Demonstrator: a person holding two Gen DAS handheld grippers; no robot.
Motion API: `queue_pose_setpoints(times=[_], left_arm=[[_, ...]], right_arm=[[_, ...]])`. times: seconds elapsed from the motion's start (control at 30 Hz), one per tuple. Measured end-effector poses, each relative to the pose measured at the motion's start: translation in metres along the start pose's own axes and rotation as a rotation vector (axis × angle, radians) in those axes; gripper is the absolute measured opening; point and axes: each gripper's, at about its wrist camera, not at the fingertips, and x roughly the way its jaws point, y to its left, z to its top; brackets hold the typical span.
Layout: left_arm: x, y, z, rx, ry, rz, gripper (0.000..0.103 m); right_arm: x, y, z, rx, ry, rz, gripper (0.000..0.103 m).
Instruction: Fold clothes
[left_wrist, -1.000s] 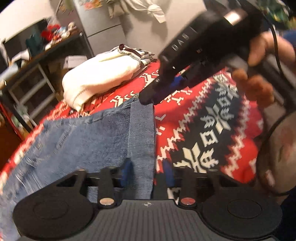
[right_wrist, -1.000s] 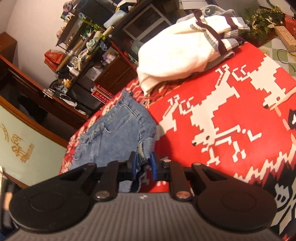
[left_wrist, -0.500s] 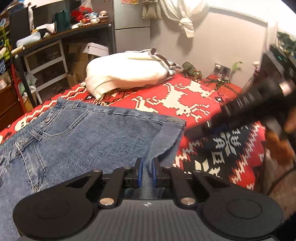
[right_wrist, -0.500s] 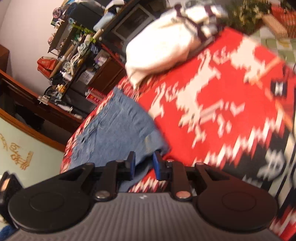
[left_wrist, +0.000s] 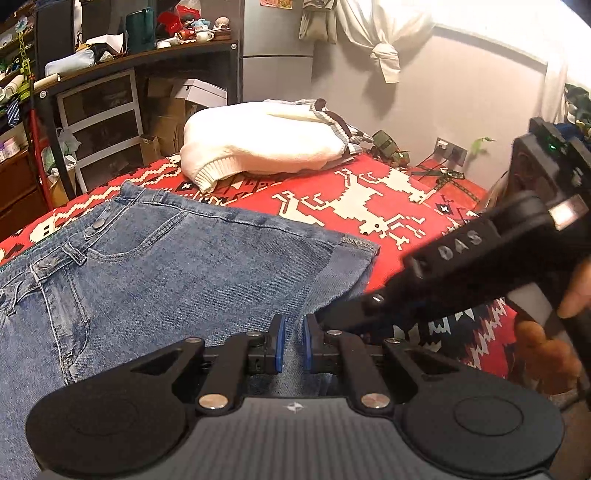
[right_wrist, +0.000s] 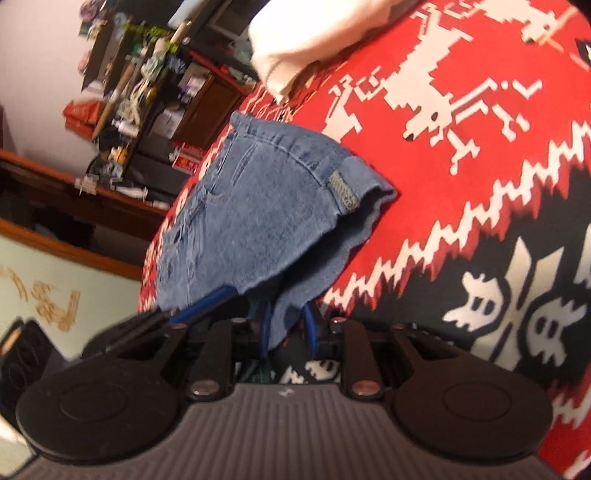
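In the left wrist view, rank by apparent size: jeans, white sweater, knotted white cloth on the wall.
1. jeans, though nearest the camera, which inflates them
2. white sweater
3. knotted white cloth, farthest away, so true size unsure

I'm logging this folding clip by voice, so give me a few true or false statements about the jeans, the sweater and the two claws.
1. The jeans lie on a red patterned blanket. True.
2. The white sweater is spread on top of the jeans. False: it sits apart from them, farther back on the blanket.
3. The left claw has denim between its blue pads. True.
4. The right claw hangs empty, clear of the jeans. False: a denim edge lies between its pads.
5. The two claws are far apart. False: the right one is close beside the left.
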Motion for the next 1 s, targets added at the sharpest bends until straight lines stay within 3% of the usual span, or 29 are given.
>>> queue_pose_setpoints(times=[0.27, 0.33, 0.5, 0.77, 1.0], left_arm=[[-0.002, 0.007, 0.001, -0.066, -0.006, -0.011, 0.011], [-0.001, 0.006, 0.0, -0.062, -0.003, -0.016, 0.011], [0.0, 0.0, -0.002, -0.051, 0.007, -0.042, 0.011], [0.0, -0.017, -0.012, 0.009, 0.042, -0.094, 0.011], [-0.009, -0.015, -0.019, -0.011, 0.043, -0.109, 0.013]], right_arm=[[0.028, 0.006, -0.011, 0.07, 0.008, 0.034, 0.017], [0.031, 0.011, -0.011, 0.039, -0.02, -0.005, 0.006], [0.037, 0.025, -0.01, -0.04, -0.062, -0.089, 0.002], [0.006, 0.02, -0.021, -0.03, -0.081, -0.122, 0.001], [-0.007, 0.013, -0.024, -0.079, -0.084, -0.124, 0.001]])
